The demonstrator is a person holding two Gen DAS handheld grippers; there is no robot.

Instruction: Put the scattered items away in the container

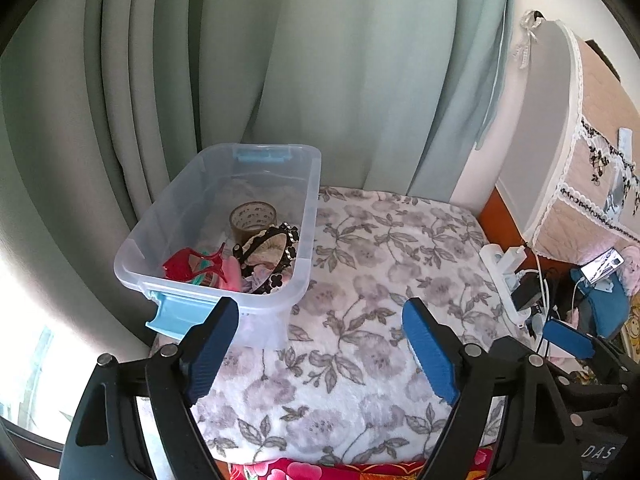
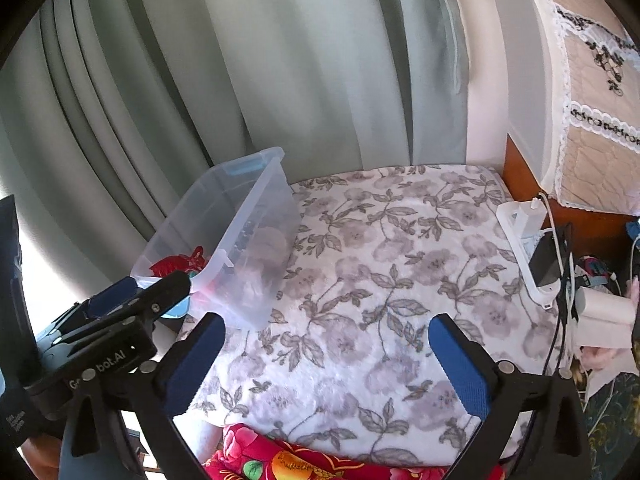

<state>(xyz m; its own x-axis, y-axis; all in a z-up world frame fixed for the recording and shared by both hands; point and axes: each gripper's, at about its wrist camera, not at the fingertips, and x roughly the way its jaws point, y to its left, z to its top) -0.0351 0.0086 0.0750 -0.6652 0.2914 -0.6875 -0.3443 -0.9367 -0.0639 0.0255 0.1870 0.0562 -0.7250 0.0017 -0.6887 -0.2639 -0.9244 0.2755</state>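
— On the floral blanket (image 1: 360, 280), what sits where?

— At centre left of the left wrist view stands a clear plastic container (image 1: 308, 216) with light blue latches, its near latch (image 1: 180, 314) flipped outward at the lower left corner. It rests on the blanket's left edge, right against the pale green curtain (image 1: 280, 60).

— And inside it?

— A roll of brown tape (image 1: 253, 218) near the middle. Toward the near end, a red claw clip (image 1: 188, 264), something pink just beside it, and a black headband (image 1: 276, 256) with flower trim leaning against the right wall. They touch or overlap one another.

— The claws?

— The left gripper (image 1: 320, 344) is spread wide, blue pads apart, only bare blanket between them; its left finger (image 1: 212, 344) overlaps the container's near corner in the frame, though whether it touches I cannot tell. The right gripper (image 2: 328, 364) is spread wide too, holding nothing, over the blanket in the lower middle of its own view.

— Anything else?

— From the right wrist view the container (image 2: 256, 216) sits left of centre, the red clip (image 2: 180, 266) showing through its wall. The left gripper's body crosses the lower left there. At the right edge, beyond the blanket, lies a white power strip (image 2: 520, 224) with plugs and cables.
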